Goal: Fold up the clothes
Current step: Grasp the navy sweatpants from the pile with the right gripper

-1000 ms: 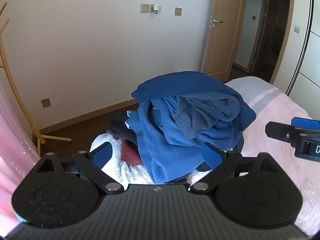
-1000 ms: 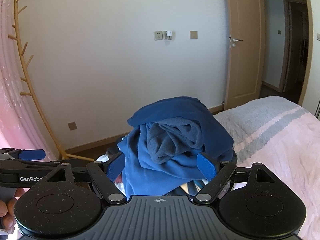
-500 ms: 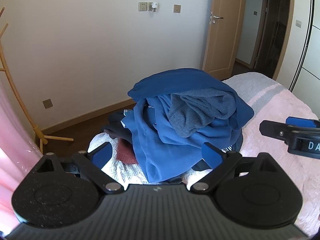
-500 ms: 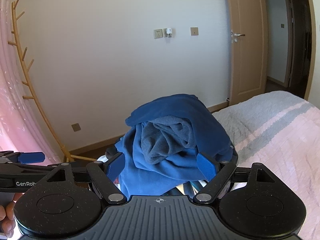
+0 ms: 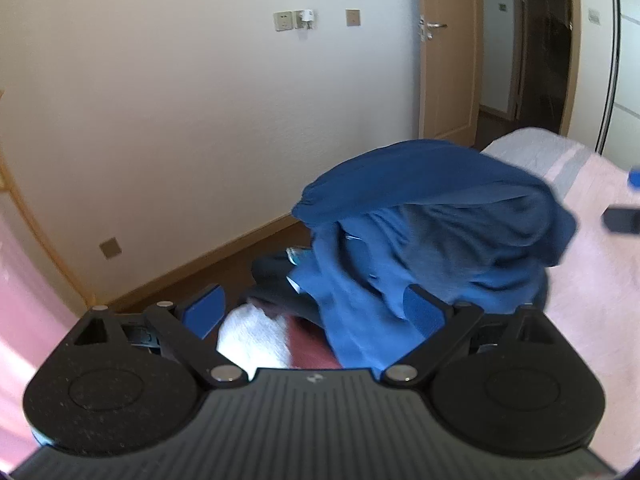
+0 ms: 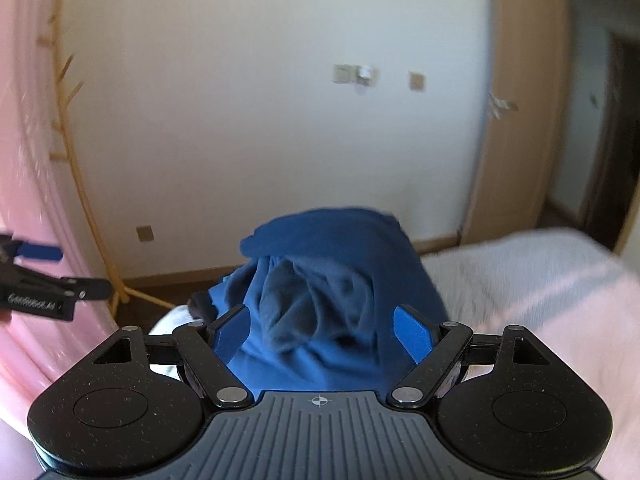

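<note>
Clothes lie heaped in a blue mound at the corner of the bed, a grey-blue garment bundled inside the blue folds. Only the left wrist view shows what sits under the mound: a white textured cloth, a dark red patch and a dark garment trailing toward the floor. Only the right wrist view shows the wooden coat stand at 10 o'clock. Both views are blurred, and the mound's base is hidden behind the tool bodies. The left tongs stand apart, empty, the mound at their 1 o'clock. The right tongs are also apart, the mound dead ahead at 12 o'clock between the blue pads; whether these touch cloth cannot be told.
</note>
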`<state>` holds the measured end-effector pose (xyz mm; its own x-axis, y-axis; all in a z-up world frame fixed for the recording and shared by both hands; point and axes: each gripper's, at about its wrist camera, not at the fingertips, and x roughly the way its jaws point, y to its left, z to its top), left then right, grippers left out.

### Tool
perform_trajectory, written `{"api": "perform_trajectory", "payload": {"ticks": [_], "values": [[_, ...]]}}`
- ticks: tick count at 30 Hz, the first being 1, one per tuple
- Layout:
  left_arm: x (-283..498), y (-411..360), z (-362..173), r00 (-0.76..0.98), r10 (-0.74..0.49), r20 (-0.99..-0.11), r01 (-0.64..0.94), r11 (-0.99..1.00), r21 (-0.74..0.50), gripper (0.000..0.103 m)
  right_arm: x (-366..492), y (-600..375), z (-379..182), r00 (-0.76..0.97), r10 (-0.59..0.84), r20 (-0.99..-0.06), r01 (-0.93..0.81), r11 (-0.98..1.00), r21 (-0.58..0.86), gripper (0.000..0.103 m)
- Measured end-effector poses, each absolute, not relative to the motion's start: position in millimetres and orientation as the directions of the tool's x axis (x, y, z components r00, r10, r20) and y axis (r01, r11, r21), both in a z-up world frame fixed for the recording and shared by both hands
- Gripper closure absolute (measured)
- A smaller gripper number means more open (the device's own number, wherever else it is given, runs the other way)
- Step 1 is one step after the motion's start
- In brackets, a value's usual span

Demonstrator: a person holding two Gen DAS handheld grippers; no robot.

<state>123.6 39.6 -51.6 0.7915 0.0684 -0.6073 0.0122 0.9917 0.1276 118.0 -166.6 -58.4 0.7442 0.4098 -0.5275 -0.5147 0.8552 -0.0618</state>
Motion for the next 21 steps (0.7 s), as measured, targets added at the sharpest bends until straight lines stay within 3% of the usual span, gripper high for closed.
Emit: {"api": "perform_trajectory", "payload": {"ticks": [6,10,21], "values": [[214.1,70.1,-88.6,0.808,0.016,-0.588,0.139,0.966,0.218,0.009,170.7,-102.4,-70.9,0.739,0.386,-0.552,-0.614,0.724,-0.315,0.021],[274.2,83.6,-118.3,0.796,-0.042,-0.604,0.256,0.927,0.272,0.009,224.5,-43.2,-96.8,0.713,0.355,-0.605,-0.658,0.637,-0.401,0.021],[354.3,116.0,-181.9,0.708,-0.152,-0.689,0.384,0.902,0.195,0.009,334.2,62.6,-200.5,0.626,0.192,-0.756,-0.765,0.342,-0.546,0.021]]}}
